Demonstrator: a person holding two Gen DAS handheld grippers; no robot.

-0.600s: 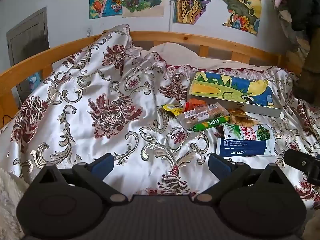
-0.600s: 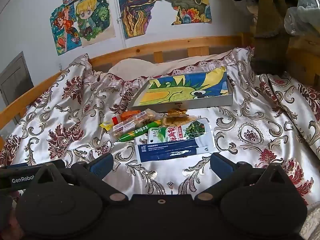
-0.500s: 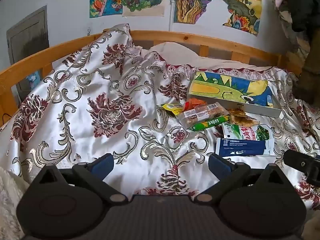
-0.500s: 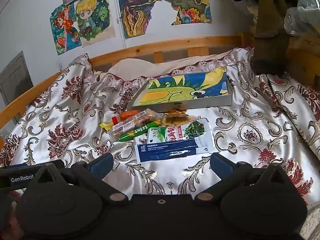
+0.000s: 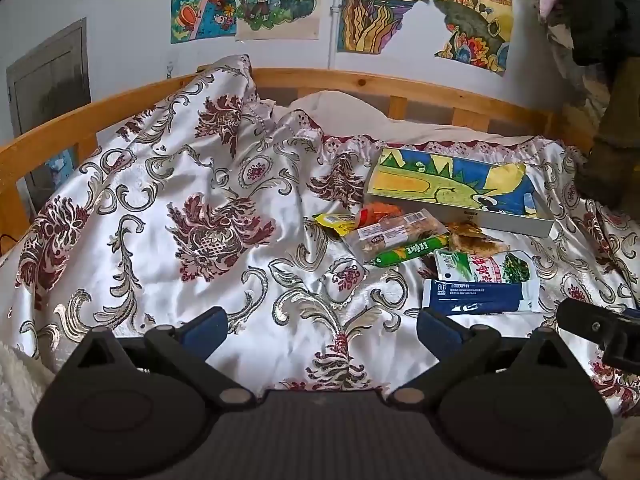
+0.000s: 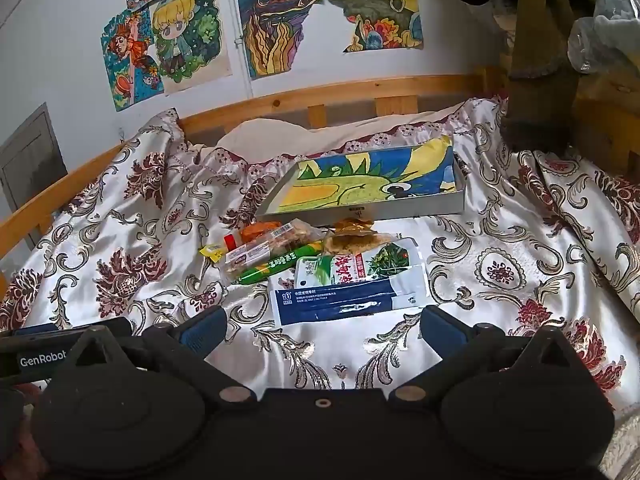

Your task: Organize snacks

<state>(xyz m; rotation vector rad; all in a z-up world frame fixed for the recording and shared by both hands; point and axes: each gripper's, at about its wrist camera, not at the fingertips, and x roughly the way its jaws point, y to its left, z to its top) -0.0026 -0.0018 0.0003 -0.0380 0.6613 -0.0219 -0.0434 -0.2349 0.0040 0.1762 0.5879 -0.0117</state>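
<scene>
The left gripper (image 5: 320, 326) is held with its blue-padded jaws spread wide and nothing between them; only patterned bedspread (image 5: 192, 216) is seen in the gap. The right gripper (image 6: 320, 326) is likewise fully spread and empty, tilted down over the same cloth.

The snacks are gathered in one loose cluster on the bedspread. Nearest the right gripper, just beyond its fingertips and not touching them, a flat blue and white packet (image 6: 346, 300) is laid crosswise. Partly under its far edge a green and white pouch (image 6: 356, 266) printed with red characters and leafy greens is seen. To the left of that pouch a slim green stick (image 6: 276, 266) and a clear wrapped bar with brown pieces (image 6: 264, 250) are laid side by side, slanted. An orange snack (image 6: 260, 230) and a small yellow wrapper (image 6: 212, 251) are seen at the cluster's left end, and a crinkled bag of golden-brown pieces (image 6: 356, 238) at its far side.

In the left wrist view the whole cluster is placed ahead and to the right of the left gripper, the blue packet just beyond its right fingertip.

Beyond the snacks, toward the wooden bed rail (image 6: 360, 88), a shallow white box (image 6: 400, 210) is set. Its inside is covered by a colourful drawing in yellow, green and blue; no snack is seen in it.
</scene>
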